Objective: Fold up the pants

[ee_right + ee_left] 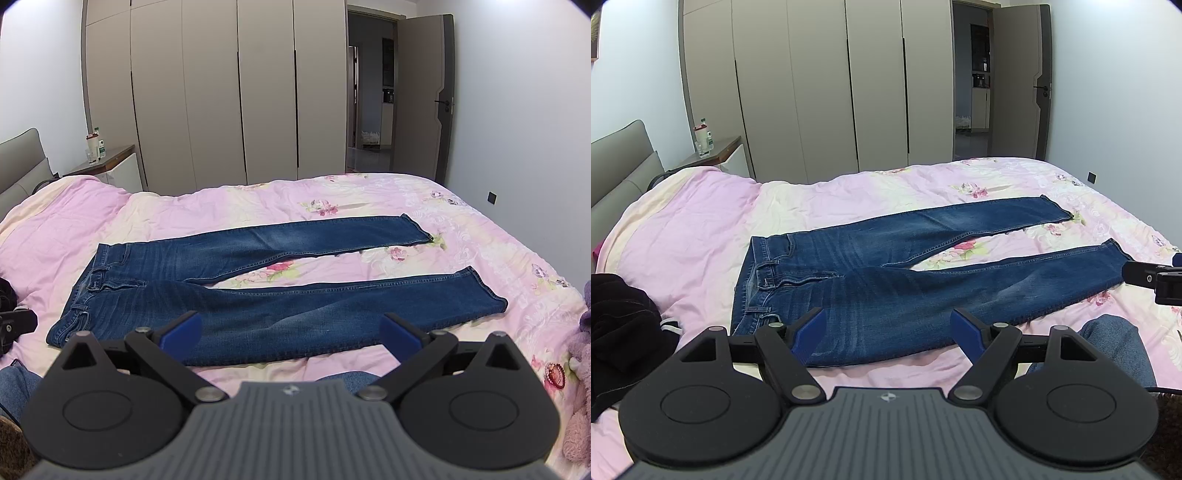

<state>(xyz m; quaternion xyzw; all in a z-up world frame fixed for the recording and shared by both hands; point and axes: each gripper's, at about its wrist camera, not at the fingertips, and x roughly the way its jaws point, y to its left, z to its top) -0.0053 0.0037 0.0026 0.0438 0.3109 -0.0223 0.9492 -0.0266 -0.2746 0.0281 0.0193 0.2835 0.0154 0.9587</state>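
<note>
Jeans lie flat and face up on the pink flowered bedspread, waistband to the left, both legs running right and spread in a narrow V. The near leg ends near the right edge of the bed; the far leg ends short of it. No fold has been made.

The left gripper hangs above the near edge of the seat and thigh, jaws wide, nothing between them. The right gripper hangs above the near leg, jaws equally wide and empty. Neither touches the cloth.

Risks, as judged from this layout:
- The bedspread is soft and wrinkled. A pinch taken too deep could gather it with the denim and drag it along.
- The legs are splayed. Folding one over the other without matching hems would leave a crooked stack.
- Dark clothing lies at the left, near the waistband, and could snag a sweeping move.
</note>
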